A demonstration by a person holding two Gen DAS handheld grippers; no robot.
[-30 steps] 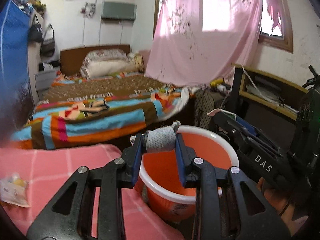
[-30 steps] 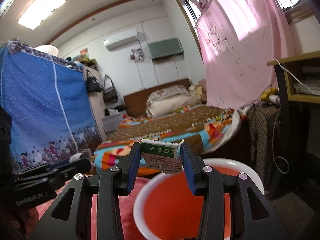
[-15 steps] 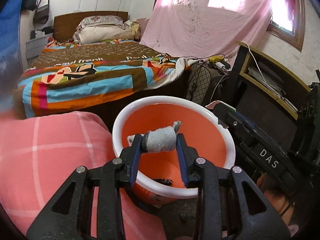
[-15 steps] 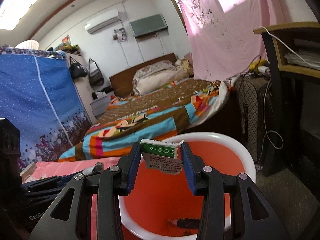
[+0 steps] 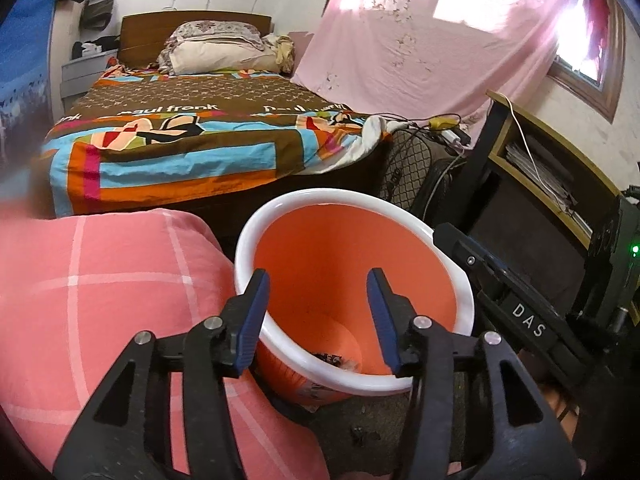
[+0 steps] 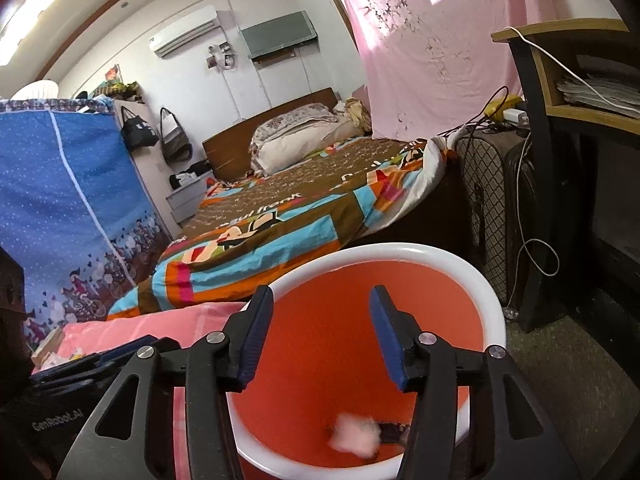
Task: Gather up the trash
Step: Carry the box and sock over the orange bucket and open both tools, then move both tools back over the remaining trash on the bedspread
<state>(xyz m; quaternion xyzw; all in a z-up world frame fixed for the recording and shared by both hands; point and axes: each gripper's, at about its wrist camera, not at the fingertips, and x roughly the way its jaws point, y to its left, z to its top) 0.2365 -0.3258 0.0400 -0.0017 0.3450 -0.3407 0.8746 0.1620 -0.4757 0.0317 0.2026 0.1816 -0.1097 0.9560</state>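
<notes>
An orange bin with a white rim (image 5: 280,216) (image 6: 404,250) stands on the floor right below both grippers. My left gripper (image 5: 318,300) hangs over its mouth with its jaws opening and nothing between them. My right gripper (image 6: 322,316) is over the same bin, jaws opening and bare. A blurred pale scrap of trash (image 6: 354,430) lies low inside the bin beside a dark piece (image 6: 390,428). Dark bits of trash (image 5: 332,359) show at the bin's bottom in the left wrist view. The right gripper's black body (image 5: 516,308) reaches in from the right there.
A pink checked cushion (image 5: 100,300) presses against the bin's left side. Behind stands a bed with a colourful blanket (image 5: 192,148). A quilted suitcase (image 6: 492,208) and a dark desk (image 6: 560,120) with cables stand to the right. A blue wardrobe (image 6: 60,208) is at the left.
Both grippers sank over the bin and opened. The grey wad left the left jaws and the green-and-white packet left the right jaws; a pale scrap now shows inside the bin.
</notes>
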